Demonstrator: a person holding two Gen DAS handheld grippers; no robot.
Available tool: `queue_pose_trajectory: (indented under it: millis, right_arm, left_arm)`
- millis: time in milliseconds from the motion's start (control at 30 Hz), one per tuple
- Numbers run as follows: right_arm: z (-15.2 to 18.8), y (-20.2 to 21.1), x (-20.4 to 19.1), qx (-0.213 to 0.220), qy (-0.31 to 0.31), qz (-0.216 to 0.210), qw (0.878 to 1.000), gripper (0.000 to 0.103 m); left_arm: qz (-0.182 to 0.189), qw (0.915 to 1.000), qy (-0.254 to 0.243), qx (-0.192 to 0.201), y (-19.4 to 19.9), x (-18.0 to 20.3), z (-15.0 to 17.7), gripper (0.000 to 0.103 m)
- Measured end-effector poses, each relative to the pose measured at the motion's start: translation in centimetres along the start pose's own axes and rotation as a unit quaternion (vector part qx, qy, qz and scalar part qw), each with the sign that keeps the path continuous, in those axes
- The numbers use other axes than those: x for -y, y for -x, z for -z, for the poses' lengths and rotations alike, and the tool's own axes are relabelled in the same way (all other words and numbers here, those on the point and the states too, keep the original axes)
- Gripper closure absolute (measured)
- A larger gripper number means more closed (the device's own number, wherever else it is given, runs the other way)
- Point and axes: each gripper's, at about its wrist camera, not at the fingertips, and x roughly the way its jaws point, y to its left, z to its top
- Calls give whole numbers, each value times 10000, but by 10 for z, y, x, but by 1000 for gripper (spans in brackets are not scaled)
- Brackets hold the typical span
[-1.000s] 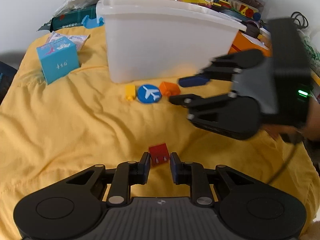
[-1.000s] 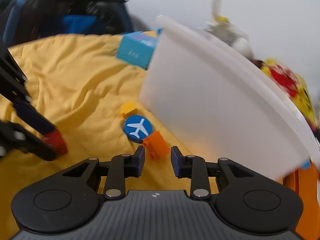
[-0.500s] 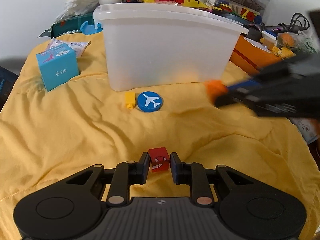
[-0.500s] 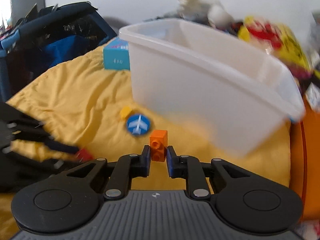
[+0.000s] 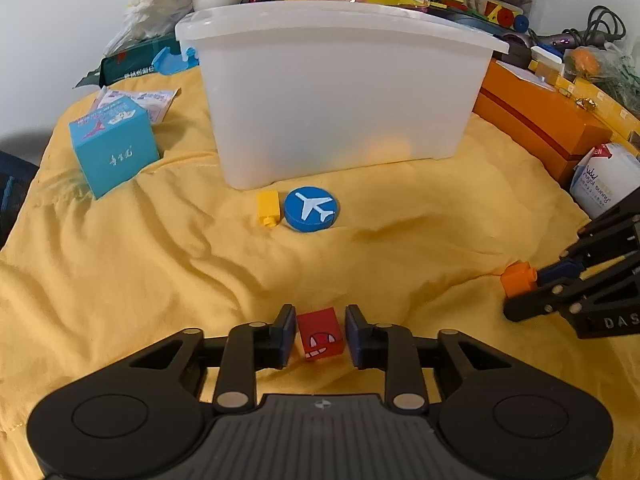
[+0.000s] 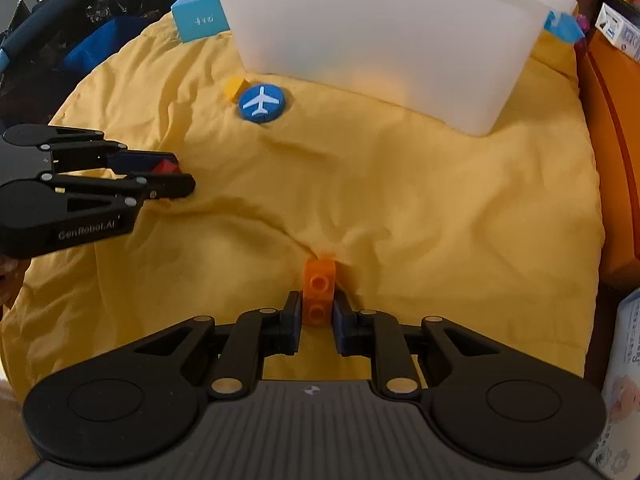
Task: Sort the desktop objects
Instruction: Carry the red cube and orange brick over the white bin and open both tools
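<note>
My left gripper (image 5: 319,334) is open around a red cube with a toothy face (image 5: 320,334) on the yellow cloth; small gaps show on both sides. It also shows in the right wrist view (image 6: 166,178) with the red cube (image 6: 166,167) between its fingers. My right gripper (image 6: 317,320) is shut on an orange brick (image 6: 319,294), low over the cloth at the right; the brick also shows in the left wrist view (image 5: 519,278). A yellow brick (image 5: 268,207) and a blue airplane disc (image 5: 311,209) lie in front of the white bin (image 5: 340,96).
A blue box (image 5: 114,146) stands left of the bin. An orange box (image 5: 544,120) and a white packet (image 5: 604,184) sit along the right edge. Clutter is piled behind the bin. Dark bags (image 6: 80,28) lie beyond the cloth's left side.
My right gripper closed on the orange brick by the bin and carried it away to the right, down near the cloth. My left gripper stayed around the red cube.
</note>
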Motion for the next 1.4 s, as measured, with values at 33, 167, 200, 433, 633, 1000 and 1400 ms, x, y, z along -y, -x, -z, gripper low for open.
queue_pose_trajectory:
  millis: [33, 167, 200, 433, 633, 1000, 1400]
  right_arm:
    - [1, 1, 1, 92, -50, -18, 9999, 79]
    - [14, 12, 5, 535, -103, -221, 9983, 67]
    - [17, 15, 5, 637, -97, -260, 9976, 65]
    - [30, 21, -3, 1037, 82, 33, 9946, 65]
    - [28, 9, -1, 1046, -123, 139, 9943, 70]
    - [4, 43, -2, 1578, 226, 263, 9869, 86]
    - [-102, 113, 14, 3611, -303, 1067, 9259, 86]
  left_arm:
    - [-20, 10000, -16, 34, 2, 1, 0, 59]
    - [-86, 9998, -124, 148, 7, 3, 2, 51]
    - [-102, 9998, -133, 146, 8, 3, 3, 51]
    - [-89, 9999, -78, 94, 4, 5, 6, 52]
    - [-20, 9999, 120, 48, 7, 5, 11, 56]
    - [302, 9983, 199, 463, 43, 0, -23, 80]
    - [112, 9761, -37, 2169, 91, 5, -158, 80]
